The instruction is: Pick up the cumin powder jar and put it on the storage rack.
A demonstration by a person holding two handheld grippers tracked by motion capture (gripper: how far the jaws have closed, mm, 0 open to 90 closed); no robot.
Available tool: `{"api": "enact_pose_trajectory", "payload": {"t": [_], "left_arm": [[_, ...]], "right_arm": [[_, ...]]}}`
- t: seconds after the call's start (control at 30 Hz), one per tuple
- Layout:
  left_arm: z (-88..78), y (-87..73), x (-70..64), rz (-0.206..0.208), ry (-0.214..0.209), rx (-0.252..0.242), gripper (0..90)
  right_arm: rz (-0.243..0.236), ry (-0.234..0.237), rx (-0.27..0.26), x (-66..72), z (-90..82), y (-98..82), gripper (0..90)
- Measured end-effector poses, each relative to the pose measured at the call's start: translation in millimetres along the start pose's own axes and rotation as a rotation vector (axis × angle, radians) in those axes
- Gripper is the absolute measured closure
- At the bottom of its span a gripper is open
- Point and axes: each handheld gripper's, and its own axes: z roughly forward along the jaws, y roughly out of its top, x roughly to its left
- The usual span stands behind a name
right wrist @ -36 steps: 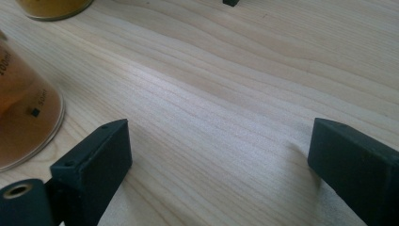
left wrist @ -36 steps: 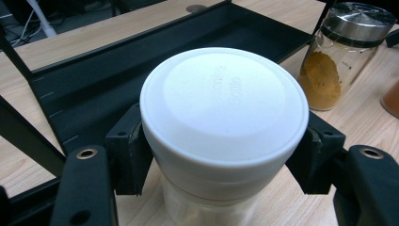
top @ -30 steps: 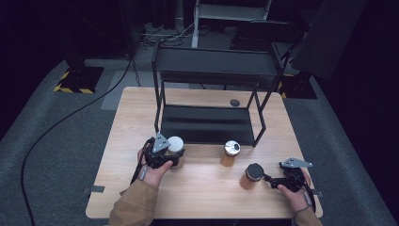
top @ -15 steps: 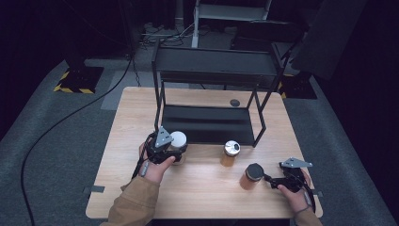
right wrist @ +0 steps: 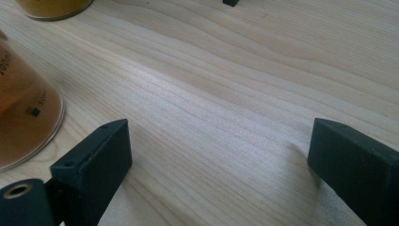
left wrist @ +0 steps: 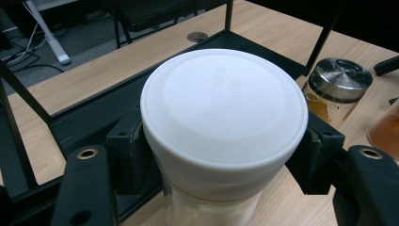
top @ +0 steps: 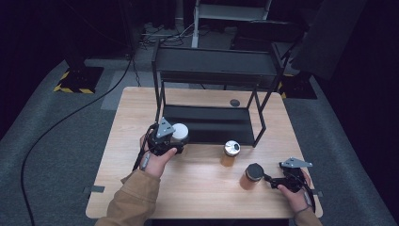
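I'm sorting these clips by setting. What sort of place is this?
Probably a lab or recording studio, not a home: a light wooden table stands alone on grey carpet, black-and-yellow hazard tape marks a stand's foot, and a black cable trails across the floor in dark surroundings.

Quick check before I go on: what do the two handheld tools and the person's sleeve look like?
Both tools are black. The left tool and right tool each carry a grey three-cornered plate on top, and a dark cable trails from each. Their jaws are black blocks with squared tips and small screw holes. The left forearm wears a tan sleeve.
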Motion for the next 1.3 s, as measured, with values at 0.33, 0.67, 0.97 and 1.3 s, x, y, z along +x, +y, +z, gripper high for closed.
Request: {"api": "enact_pose_trajectory", "payload": {"t": [0.33, 0.67, 0.97, 1.3], "left_arm": [[8.4, 19.3, 3.7, 0.012, 0.007, -0.001, 32.9], [22.8, 38.9, 7.5, 0.025, 0.016, 0.006, 32.9], [46.8, 40.5, 20.7, 0.000, 0.019, 0.017, 32.7], [70.1, 36.0, 31.5, -0.012, 0.064, 0.052, 32.7]], "right_arm": [[0.000, 0.000, 0.000, 0.0, 0.0, 0.0, 6.6], [0.000, 0.000, 0.000, 0.0, 0.0, 0.0, 6.6], [0.011, -0.010, -0.001, 1.0, 0.2, 0.2, 6.9], [0.018, -0.017, 0.000, 2.2, 0.7, 0.7, 6.9]]}}
